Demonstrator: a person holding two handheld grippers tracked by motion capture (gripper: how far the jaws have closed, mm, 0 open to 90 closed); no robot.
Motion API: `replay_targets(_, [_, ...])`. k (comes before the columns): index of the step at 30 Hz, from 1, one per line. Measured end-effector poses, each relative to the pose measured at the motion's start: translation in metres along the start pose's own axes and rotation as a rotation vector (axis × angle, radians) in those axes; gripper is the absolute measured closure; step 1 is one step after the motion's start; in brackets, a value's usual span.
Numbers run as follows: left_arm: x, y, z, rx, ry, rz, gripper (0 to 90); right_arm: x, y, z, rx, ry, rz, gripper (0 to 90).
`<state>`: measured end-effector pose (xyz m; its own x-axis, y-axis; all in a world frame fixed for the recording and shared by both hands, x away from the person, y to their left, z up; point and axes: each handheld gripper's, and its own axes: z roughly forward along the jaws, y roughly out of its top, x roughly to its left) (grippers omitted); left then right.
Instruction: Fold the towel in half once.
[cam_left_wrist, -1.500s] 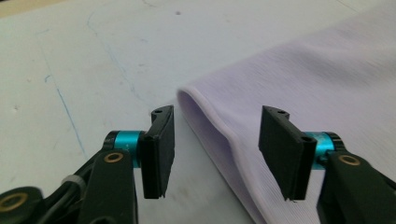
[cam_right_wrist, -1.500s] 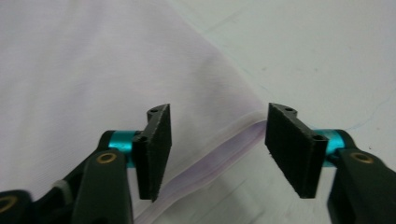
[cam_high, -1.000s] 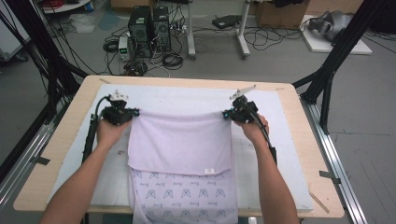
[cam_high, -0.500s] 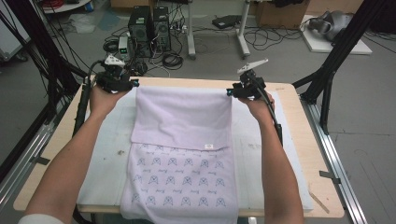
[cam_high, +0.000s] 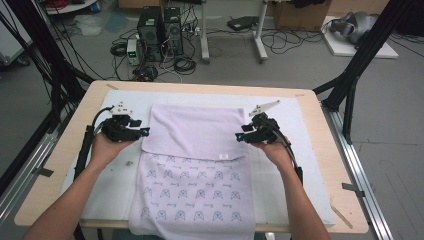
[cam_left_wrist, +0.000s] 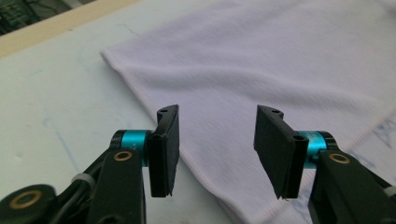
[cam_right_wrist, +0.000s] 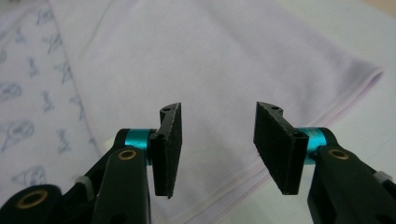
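Both hands have drawn back toward the near side since half a second ago, when the two tools sat at the far corners of the folded cloth; a second ago they were pinched on the fold's edge midway down the counter. The lilac towel now lies flat on the pale mat in the middle of the counter, its plain upper layer folded over the far half and squared off, the printed lower layer running off the near edge.

The left hand-held gripper sits just beside the left edge of the folded layer, its tip pointing right toward the cloth. In the left gripper view its jaws have just been opening and stand spread about halfway, with nothing between them; the left hand-held gripper hovers over the towel's left border, the pads clear of the fabric.

The right hand-held gripper mirrors it at the right edge of the fold, tip pointing left. Its jaws too have just been opening and are parted to a similar width, empty; in the right gripper view the right hand-held gripper looks across the towel's hemmed edge, with the printed layer at the left of that view
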<state>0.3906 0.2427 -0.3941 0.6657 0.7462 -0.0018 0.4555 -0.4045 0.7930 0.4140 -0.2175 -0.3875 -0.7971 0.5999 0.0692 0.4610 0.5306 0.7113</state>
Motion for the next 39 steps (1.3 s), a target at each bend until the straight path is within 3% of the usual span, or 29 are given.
replay_targets(4, [-0.011, -0.023, -0.002, 0.011, -0.044, 0.01, 56.4, 0.014, -0.018, 0.006, 0.015, 0.024, -0.023, 56.8])
replay_targets(6, [-0.014, -0.028, 0.0, 0.035, -0.076, 0.013, 56.4, 0.018, -0.026, 0.01, 0.033, 0.031, -0.023, 57.2])
replay_targets(9, [-0.019, -0.033, 0.004, 0.036, -0.087, 0.029, 59.2, 0.022, -0.037, 0.014, 0.047, 0.034, -0.028, 58.4])
replay_targets(13, [-0.021, -0.042, 0.015, 0.103, -0.1, 0.054, 71.1, 0.023, -0.049, 0.02, 0.075, 0.047, -0.018, 60.8])
replay_targets(16, [-0.023, -0.043, 0.017, 0.104, -0.079, 0.064, 77.7, 0.025, -0.049, 0.019, 0.081, 0.035, -0.042, 68.5])
replay_targets(18, [-0.023, -0.042, 0.016, 0.102, -0.068, 0.069, 85.0, 0.026, -0.047, 0.02, 0.086, 0.042, -0.059, 82.4])
replay_targets(21, [-0.023, -0.041, 0.014, 0.093, -0.071, 0.066, 86.0, 0.025, -0.046, 0.02, 0.088, 0.065, -0.06, 87.3])
replay_targets(24, [-0.021, -0.038, 0.005, 0.049, -0.07, 0.05, 86.2, 0.023, -0.046, 0.013, 0.047, 0.082, -0.038, 87.8])
replay_targets(30, [-0.023, -0.031, -0.02, -0.021, -0.083, 0.03, 86.3, 0.024, -0.037, -0.014, -0.04, 0.082, -0.042, 87.9])
replay_targets(35, [-0.045, -0.032, -0.048, -0.042, -0.096, 0.081, 86.4, 0.042, -0.035, -0.041, -0.072, 0.094, -0.089, 88.0])
replay_targets(39, [-0.068, -0.047, -0.07, -0.055, -0.11, 0.102, 86.4, 0.066, -0.047, -0.061, -0.084, 0.107, -0.127, 88.0])
